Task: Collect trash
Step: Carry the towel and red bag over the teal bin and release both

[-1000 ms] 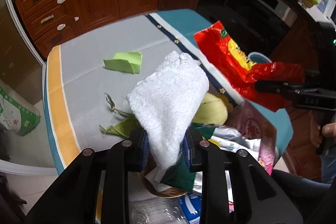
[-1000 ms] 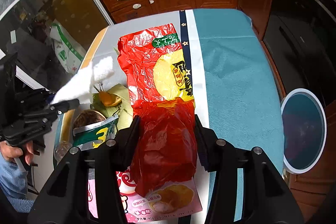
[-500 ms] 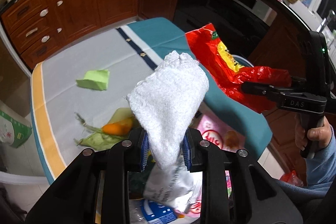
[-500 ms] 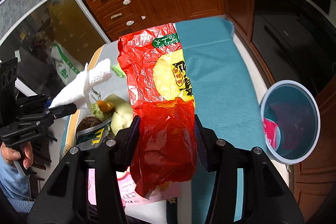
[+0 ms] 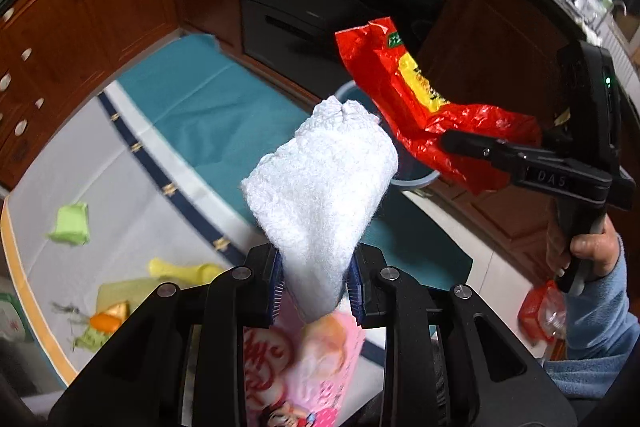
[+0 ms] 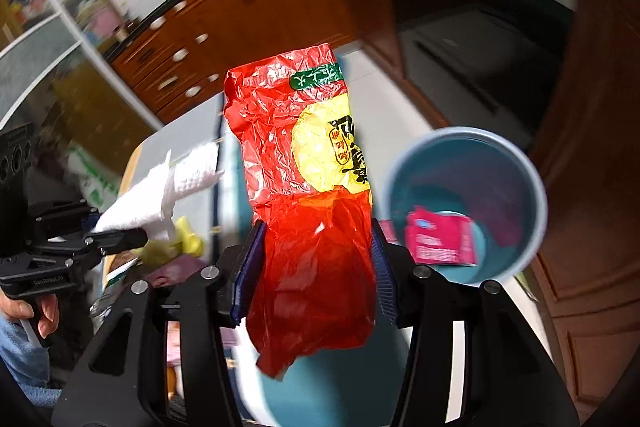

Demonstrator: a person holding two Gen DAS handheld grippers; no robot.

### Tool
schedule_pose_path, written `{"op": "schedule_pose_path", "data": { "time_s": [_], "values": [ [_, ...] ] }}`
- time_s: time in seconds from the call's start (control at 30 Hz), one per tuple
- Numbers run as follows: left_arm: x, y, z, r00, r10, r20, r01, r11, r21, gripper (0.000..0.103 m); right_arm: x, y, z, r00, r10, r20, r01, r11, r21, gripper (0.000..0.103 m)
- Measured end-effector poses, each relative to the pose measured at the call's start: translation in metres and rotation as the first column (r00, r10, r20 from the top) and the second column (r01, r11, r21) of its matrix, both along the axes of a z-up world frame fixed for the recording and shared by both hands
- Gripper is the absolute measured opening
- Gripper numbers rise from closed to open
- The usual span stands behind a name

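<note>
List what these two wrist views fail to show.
- Left wrist view: the white tissue and red wrapper hide most of the blue bin.
- Right wrist view: the red wrapper covers the table behind; the pink packet print is blurred.
- Both: cabinets smeared by motion.

In my left gripper [image 5: 316, 291] a paper towel [image 5: 320, 187] sticks up between the 2 pads, and to its right my right gripper [image 6: 312, 267] holds a snack bag [image 6: 308, 195] out over the floor beyond the table [image 5: 120, 167] edge. The bin [image 6: 464, 203] stands on the floor right of that bag, with a wrapper [image 6: 440, 241] inside it. On the table behind lie a folded paper [image 5: 70, 225] and vegetable scraps [image 5: 108, 319], nearer me.
</note>
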State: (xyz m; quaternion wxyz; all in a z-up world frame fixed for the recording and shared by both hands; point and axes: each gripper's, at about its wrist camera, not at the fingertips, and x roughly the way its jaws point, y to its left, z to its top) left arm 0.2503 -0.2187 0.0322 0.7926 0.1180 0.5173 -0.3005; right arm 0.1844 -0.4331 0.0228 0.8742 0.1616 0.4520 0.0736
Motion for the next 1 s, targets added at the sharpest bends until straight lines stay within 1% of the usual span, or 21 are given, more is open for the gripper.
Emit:
{"op": "schedule_pose_path", "data": {
  "time_s": [0.13,0.27,0.37,0.43,0.5,0.53,0.57,0.6,0.63,0.67,0.7,0.8,0.87,1.0],
  "values": [
    [0.007,-0.056,-0.016,0.996,-0.083,-0.018,0.084,0.996,0.039,0.027,-0.003,-0.045,-0.018,0.996,-0.078,-0.035,0.078,0.997,-0.012,0.048],
    [0.014,-0.11,-0.038,0.986,-0.157,-0.05,0.161,0.984,0.079,0.027,0.003,-0.074,-0.036,0.989,-0.125,-0.082,0.124,0.992,-0.02,0.048],
    [0.019,-0.139,-0.054,0.978,-0.197,-0.065,0.203,0.973,0.109,0.027,0.009,-0.092,-0.053,0.981,-0.151,-0.12,0.151,0.988,-0.013,0.048],
    [0.024,-0.159,-0.066,0.973,-0.217,-0.084,0.226,0.965,0.129,0.027,0.013,-0.102,-0.064,0.976,-0.162,-0.144,0.163,0.987,-0.005,0.05],
    [0.028,-0.173,-0.077,0.969,-0.228,-0.097,0.241,0.96,0.145,0.028,0.018,-0.109,-0.074,0.971,-0.17,-0.168,0.172,0.985,-0.002,0.055],
    [0.03,-0.179,-0.081,0.967,-0.232,-0.104,0.246,0.958,0.15,0.03,0.02,-0.111,-0.077,0.969,-0.173,-0.176,0.175,0.985,-0.002,0.056],
    [0.033,-0.184,-0.085,0.966,-0.234,-0.112,0.249,0.956,0.153,0.038,0.023,-0.114,-0.081,0.967,-0.174,-0.184,0.178,0.984,0.002,0.06],
    [0.036,-0.189,-0.089,0.965,-0.234,-0.116,0.25,0.955,0.156,0.053,0.026,-0.116,-0.083,0.966,-0.177,-0.189,0.182,0.983,0.01,0.067],
    [0.038,-0.192,-0.09,0.967,-0.231,-0.109,0.247,0.956,0.16,0.059,0.027,-0.118,-0.085,0.965,-0.181,-0.192,0.187,0.982,0.012,0.071],
    [0.04,-0.194,-0.091,0.969,-0.226,-0.095,0.239,0.956,0.169,0.067,0.029,-0.12,-0.086,0.963,-0.186,-0.196,0.193,0.981,0.016,0.078],
    [0.042,-0.196,-0.091,0.972,-0.22,-0.087,0.233,0.956,0.177,0.07,0.03,-0.122,-0.087,0.962,-0.189,-0.199,0.198,0.98,0.027,0.083],
    [0.048,-0.198,-0.094,0.975,-0.198,-0.102,0.215,0.959,0.186,0.07,0.033,-0.129,-0.091,0.951,-0.217,-0.223,0.237,0.969,0.067,0.089],
    [0.052,-0.196,-0.096,0.977,-0.182,-0.109,0.2,0.961,0.189,0.07,0.032,-0.132,-0.092,0.946,-0.227,-0.23,0.251,0.965,0.078,0.092],
    [0.052,-0.188,-0.095,0.98,-0.17,-0.108,0.188,0.963,0.193,0.07,0.032,-0.129,-0.092,0.944,-0.233,-0.235,0.253,0.966,0.059,0.092]
  ]
}}
